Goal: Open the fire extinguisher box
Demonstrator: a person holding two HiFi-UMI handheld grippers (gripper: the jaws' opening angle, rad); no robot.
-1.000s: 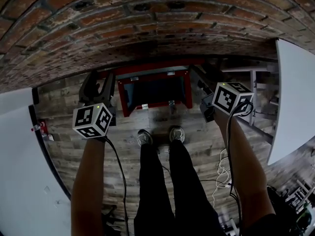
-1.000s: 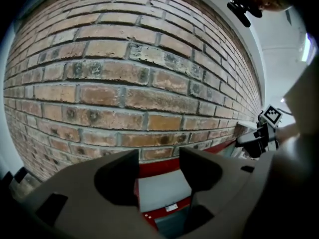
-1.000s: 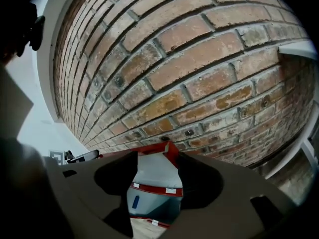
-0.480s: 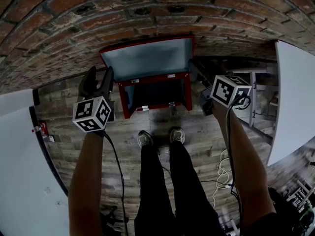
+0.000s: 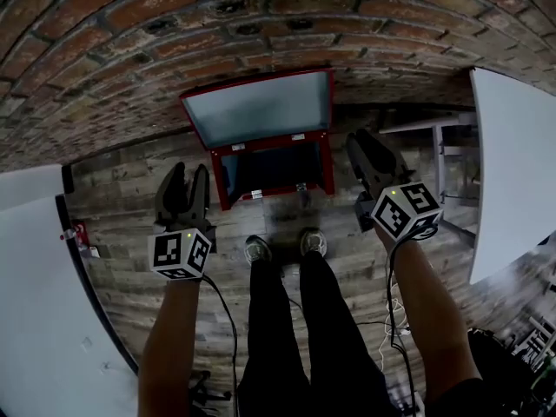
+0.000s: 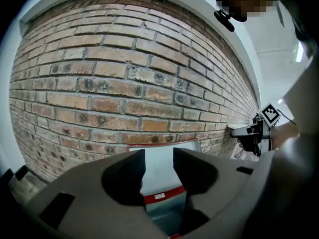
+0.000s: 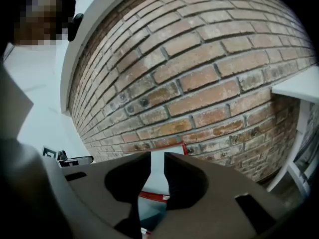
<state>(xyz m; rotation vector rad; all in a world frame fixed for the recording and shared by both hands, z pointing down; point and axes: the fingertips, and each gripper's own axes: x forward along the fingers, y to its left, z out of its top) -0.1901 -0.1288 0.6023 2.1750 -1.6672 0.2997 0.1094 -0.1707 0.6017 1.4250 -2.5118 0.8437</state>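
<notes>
The red fire extinguisher box (image 5: 328, 165) stands on the floor against the brick wall. Its lid (image 5: 261, 107) is raised and leans on the bricks, pale inner face showing. My left gripper (image 5: 182, 179) hovers left of the box, clear of it. My right gripper (image 5: 367, 148) hovers at the box's right side, also apart from it. Both sets of jaws have just been closing, and nothing is between them. In the left gripper view the left gripper (image 6: 158, 157) frames the lid (image 6: 159, 176). In the right gripper view the right gripper (image 7: 157, 164) shows a narrower gap over the lid (image 7: 155, 180).
The person's legs and shoes (image 5: 282, 246) stand just in front of the box. A white table (image 5: 512, 172) with a metal frame (image 5: 443, 159) is at the right. A white panel (image 5: 35, 302) fills the left. Cables (image 5: 395, 302) lie on the wooden floor.
The lid has swung up against the wall. Both grippers have drawn back from the box toward the person, and their jaws stand narrower than before.
</notes>
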